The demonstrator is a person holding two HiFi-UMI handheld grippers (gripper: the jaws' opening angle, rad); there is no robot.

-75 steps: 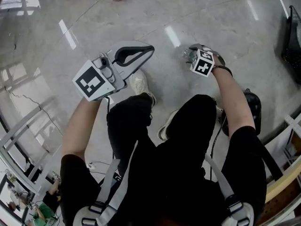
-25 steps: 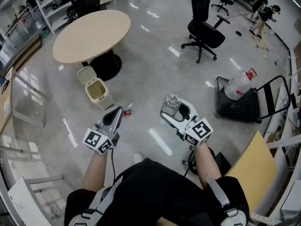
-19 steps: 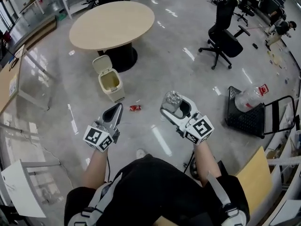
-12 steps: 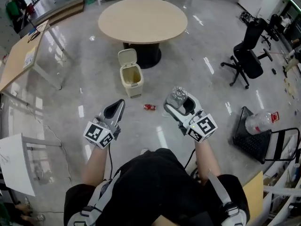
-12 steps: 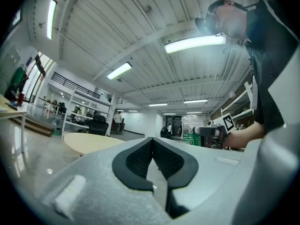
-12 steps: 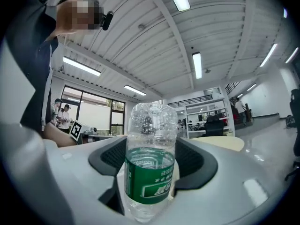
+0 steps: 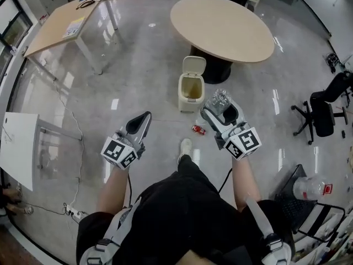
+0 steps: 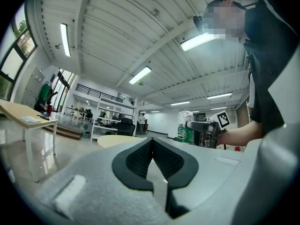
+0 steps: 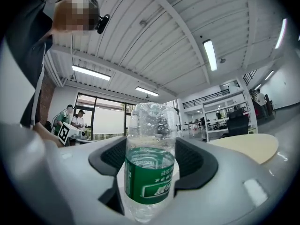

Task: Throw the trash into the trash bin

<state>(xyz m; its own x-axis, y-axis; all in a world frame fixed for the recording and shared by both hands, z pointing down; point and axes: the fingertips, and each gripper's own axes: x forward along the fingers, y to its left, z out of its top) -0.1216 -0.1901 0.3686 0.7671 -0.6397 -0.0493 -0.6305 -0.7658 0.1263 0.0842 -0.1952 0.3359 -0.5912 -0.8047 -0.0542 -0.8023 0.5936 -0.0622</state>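
Clear plastic bottle [image 9: 150, 170] w/ a green label stands upright btw the fingers [image 9: 196, 161] of the right gripper [image 7: 221, 101]. They clamp it from both sides at label height, black pads pressed against it, and the bottle's crinkled top pokes up above them. Left gripper [image 7: 140, 123] carries nothing: its fingers [image 8: 136, 158] are clenched together, pads meeting at the tips w/ no gap. Both grippers are held out in front of the person, well apart from each other.

Cream trash bin [image 7: 188, 105] stands on the floor [image 7: 138, 76] w/ its lid flipped up & open, just beside the dark base of the round table [image 7: 220, 24], on the side nearer the person. Bottle is up in the air in the right gripper, and in head view it shows just right of the bin, not over the opening. Red can [image 7: 197, 129] lies on the floor btw the bin & the person's shoe [image 7: 185, 147], touching neither. Office chair [image 7: 324, 110] stands well off to the right. Black cart [image 7: 289, 203] w/ a big water jug [image 7: 310, 187] on it sits at lower right.
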